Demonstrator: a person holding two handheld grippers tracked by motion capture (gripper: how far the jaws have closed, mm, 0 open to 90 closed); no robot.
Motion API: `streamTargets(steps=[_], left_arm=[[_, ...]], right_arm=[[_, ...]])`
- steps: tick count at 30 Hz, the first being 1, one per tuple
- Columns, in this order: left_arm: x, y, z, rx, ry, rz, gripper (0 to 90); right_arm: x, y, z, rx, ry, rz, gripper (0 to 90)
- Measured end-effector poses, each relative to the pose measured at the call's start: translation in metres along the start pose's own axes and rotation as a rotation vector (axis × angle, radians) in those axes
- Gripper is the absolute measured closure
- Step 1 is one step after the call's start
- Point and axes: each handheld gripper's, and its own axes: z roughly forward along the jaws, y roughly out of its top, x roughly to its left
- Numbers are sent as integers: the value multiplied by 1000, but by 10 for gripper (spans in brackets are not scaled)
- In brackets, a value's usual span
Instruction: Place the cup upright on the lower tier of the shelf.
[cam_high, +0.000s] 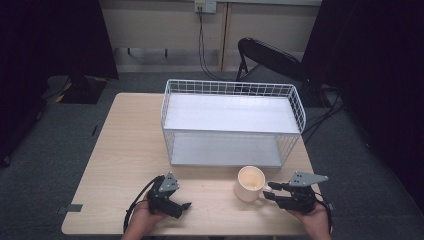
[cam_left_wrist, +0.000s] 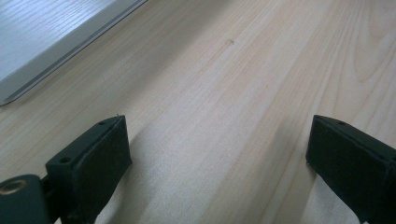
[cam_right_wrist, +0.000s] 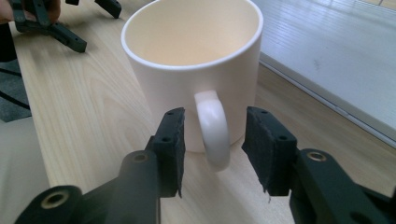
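Observation:
A cream mug (cam_high: 249, 183) stands upright and empty on the wooden table (cam_high: 130, 150), in front of the wire rack. Its handle (cam_right_wrist: 213, 126) points toward my right gripper (cam_high: 270, 190), whose jaws stand open on either side of the handle without touching it (cam_right_wrist: 215, 151). My left gripper (cam_high: 182, 206) rests low over bare wood near the table's front edge, left of the mug, jaws wide open with nothing between them (cam_left_wrist: 217, 154). It is also seen far off in the right gripper view as the other gripper (cam_right_wrist: 70, 23).
A white wire rack (cam_high: 232, 122) with two white shelves sits at the table's middle and far side; its lower shelf edge (cam_left_wrist: 51, 51) lies close ahead of my left gripper. A black folding chair (cam_high: 270, 57) stands beyond the table. Cables trail from both grippers.

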Motion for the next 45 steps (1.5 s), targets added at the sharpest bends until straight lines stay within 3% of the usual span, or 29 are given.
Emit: streamTargets(steps=[27, 36, 45], left_arm=[[0, 0, 0, 0, 0, 0, 58], [0, 0, 0, 0, 0, 0, 58], [0, 0, 0, 0, 0, 0, 59]], right_arm=[[3, 3, 3, -6, 15, -6, 711], [7, 5, 4, 9, 23, -43, 794], [8, 6, -1, -2, -9, -58, 801]])
